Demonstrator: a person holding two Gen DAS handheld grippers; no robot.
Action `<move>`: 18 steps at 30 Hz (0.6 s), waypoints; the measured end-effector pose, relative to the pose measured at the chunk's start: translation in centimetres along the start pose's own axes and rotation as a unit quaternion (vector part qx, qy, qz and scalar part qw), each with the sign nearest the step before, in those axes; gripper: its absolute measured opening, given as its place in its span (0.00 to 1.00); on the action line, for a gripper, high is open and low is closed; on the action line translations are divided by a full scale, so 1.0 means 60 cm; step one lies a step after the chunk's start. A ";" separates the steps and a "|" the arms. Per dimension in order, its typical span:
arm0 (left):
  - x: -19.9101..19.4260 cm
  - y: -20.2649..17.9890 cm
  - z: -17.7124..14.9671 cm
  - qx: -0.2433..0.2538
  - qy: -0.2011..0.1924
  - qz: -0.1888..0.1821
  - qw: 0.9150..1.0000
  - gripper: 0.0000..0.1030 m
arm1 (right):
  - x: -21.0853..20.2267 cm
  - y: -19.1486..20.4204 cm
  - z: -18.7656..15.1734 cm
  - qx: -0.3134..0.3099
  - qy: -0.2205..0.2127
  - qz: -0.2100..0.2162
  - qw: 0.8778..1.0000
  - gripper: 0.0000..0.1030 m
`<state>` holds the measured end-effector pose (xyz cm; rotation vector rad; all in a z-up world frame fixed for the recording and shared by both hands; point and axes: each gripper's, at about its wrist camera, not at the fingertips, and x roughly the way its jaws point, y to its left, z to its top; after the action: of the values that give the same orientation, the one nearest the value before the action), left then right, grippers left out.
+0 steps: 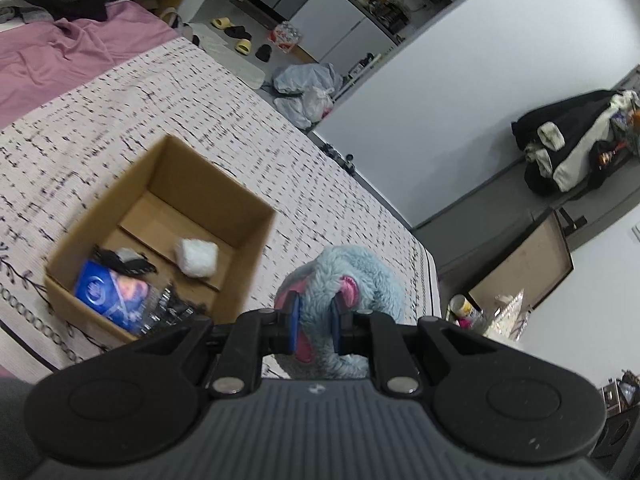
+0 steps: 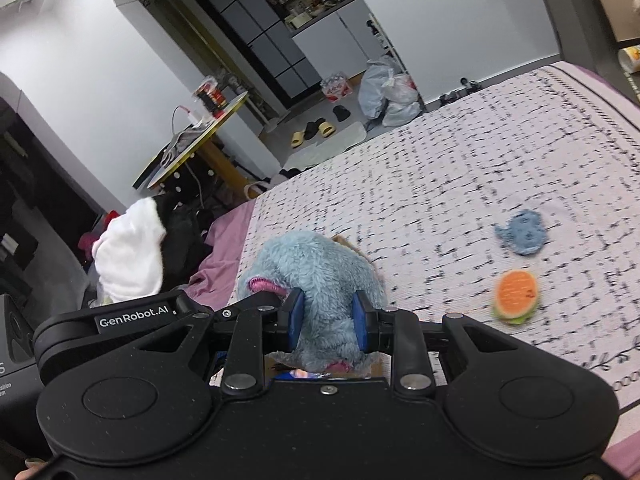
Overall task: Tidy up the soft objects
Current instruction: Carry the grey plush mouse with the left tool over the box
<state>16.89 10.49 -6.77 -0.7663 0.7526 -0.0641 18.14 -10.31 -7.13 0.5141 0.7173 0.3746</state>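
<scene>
"GenRobot.AI" label (image 2: 134,322) beside claw (image 2: 327,322)

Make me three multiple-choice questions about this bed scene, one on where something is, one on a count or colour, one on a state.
1. Where is the white fluffy ball?
A. inside the brown cardboard box
B. on the floor
C. on the purple sheet

2. How many small toys lie loose on the patterned bedspread in the right wrist view?
A. none
B. two
C. five

3. How is the fluffy light-blue plush toy held?
A. lying free
B. by one tool
C. clamped by both tools

Answers:
A, the ball lies on the box floor.
B, a blue knitted toy and an orange one.
C, the left tool and right tool both pinch the plush.
</scene>
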 end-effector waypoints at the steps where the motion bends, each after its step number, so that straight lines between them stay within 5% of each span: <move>1: -0.003 0.009 0.007 -0.002 -0.002 0.001 1.000 0.14 | 0.005 0.007 0.000 -0.003 0.002 0.001 1.000 0.26; 18: 0.003 0.114 0.108 -0.042 -0.016 0.032 0.998 0.14 | 0.126 0.117 0.002 -0.042 0.048 0.015 0.998 0.27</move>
<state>19.74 19.34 -8.25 -0.8205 0.7526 0.0385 22.41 -0.94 -7.07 0.4293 0.7828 0.4583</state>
